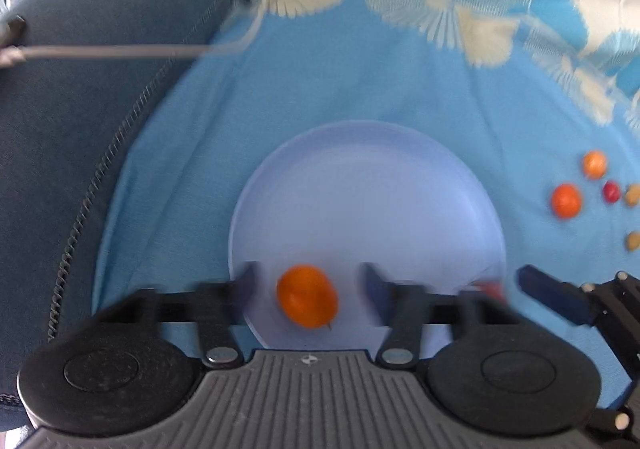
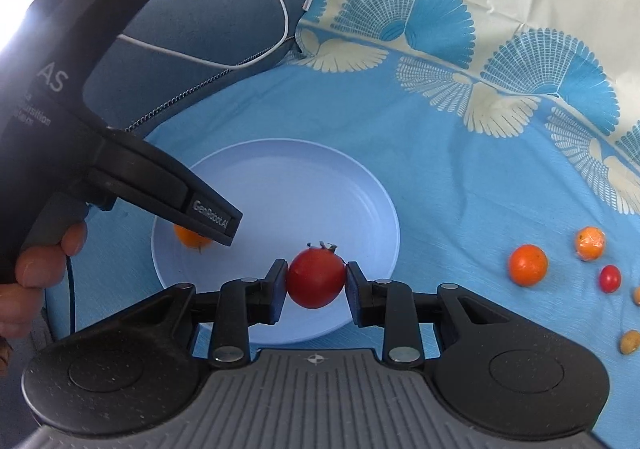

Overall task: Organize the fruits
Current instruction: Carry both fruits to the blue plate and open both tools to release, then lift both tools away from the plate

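Red tomato (image 2: pixel 316 279) over plate (image 2: pixel 320 177)

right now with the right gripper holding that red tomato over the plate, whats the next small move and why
Probably lower a little and open. The right gripper is shut on the red tomato, already above the near part of the blue plate. The orange tomato already lies there between the left gripper's open fingers, well aside.

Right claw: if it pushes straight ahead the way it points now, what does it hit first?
Probably the plate. The right claw is shut on the red tomato and points over the plate's near rim, slightly downward. Nothing else sits in that line; the orange fruit lies off to the left. Height above the plate is unclear.
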Demonstrator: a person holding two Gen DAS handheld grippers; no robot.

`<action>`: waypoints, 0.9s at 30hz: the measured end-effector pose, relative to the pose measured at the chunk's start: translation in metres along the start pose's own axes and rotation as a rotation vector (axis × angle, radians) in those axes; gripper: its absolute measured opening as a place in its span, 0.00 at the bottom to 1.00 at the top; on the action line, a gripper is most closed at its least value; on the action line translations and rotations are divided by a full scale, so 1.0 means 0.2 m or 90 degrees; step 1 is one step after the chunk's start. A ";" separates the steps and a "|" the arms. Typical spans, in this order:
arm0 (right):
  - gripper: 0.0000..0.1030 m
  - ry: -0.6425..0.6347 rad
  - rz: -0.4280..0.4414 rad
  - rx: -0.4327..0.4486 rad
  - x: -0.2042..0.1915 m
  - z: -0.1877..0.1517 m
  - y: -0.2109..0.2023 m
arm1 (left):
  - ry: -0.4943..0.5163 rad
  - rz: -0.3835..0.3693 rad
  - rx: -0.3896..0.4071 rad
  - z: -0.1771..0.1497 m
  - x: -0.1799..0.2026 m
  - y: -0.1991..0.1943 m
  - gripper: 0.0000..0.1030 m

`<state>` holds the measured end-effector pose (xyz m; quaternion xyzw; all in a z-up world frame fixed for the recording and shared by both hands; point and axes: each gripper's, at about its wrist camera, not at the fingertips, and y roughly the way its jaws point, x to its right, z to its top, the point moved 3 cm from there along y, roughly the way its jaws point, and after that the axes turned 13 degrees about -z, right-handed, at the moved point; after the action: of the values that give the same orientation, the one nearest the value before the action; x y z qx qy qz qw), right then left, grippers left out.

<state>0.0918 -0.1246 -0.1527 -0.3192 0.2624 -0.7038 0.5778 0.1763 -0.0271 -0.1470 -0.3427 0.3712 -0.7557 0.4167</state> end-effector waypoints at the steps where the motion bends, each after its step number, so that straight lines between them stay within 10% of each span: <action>1: 0.65 0.005 0.004 0.004 0.00 0.01 -0.01 | 0.007 0.001 0.033 0.01 0.00 -0.06 1.00; 3: 0.87 0.012 -0.006 0.019 0.02 0.02 -0.05 | 0.033 0.002 0.078 0.01 0.02 -0.16 1.00; 17: 0.99 0.043 -0.024 0.049 0.00 -0.13 -0.80 | -0.018 0.022 0.052 -0.46 0.03 -0.70 1.00; 27: 0.99 0.073 -0.099 0.129 0.04 -0.23 -1.14 | 0.021 0.004 0.136 -0.62 0.18 -0.99 1.00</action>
<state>-0.0903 -0.0875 -0.0139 -0.2382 0.1972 -0.7863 0.5348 -0.0151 0.0502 -0.0318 -0.2825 0.2964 -0.7951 0.4473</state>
